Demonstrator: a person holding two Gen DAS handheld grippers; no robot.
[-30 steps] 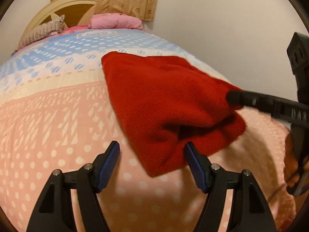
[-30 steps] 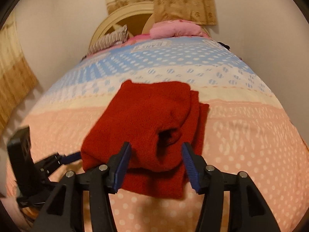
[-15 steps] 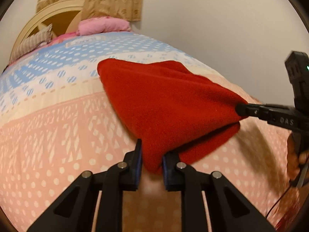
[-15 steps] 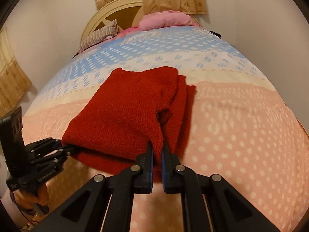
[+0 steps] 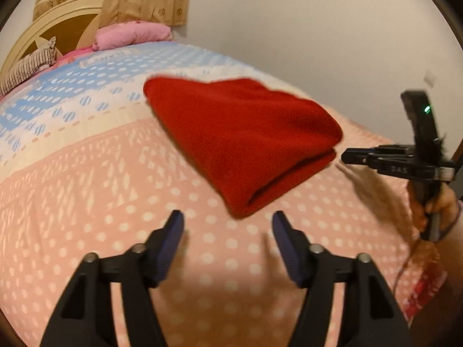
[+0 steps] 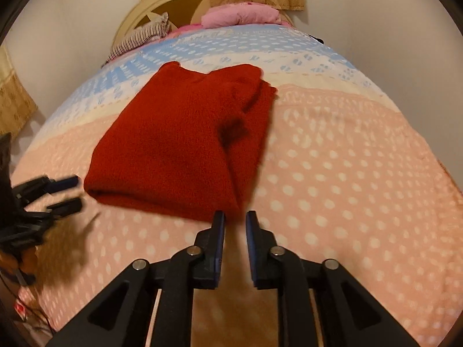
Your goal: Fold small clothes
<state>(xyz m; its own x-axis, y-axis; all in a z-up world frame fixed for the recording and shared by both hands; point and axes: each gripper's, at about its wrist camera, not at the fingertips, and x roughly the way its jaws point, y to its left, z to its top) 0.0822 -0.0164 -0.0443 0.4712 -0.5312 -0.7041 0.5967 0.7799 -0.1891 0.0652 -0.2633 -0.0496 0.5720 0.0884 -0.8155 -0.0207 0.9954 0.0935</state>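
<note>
Sweater (image 6: 179, 141) — red and folded — lies on the dotted bedspread (image 6: 347, 173) near the foot of the bed. Left gripper (image 5: 227, 225) is wide and opening, with nothing between its jaws, just short of the near corner. Right gripper (image 6: 234, 225) — narrow gap, opening — holds nothing at the sweater's edge.

Warm, dimmish indoor light from above, soft shadows under the red garment (image 5: 243, 141) on the bedspread (image 5: 86, 179). Heavy fisheye bending with black vignette corners, and motion blur smears everything a bit.
</note>
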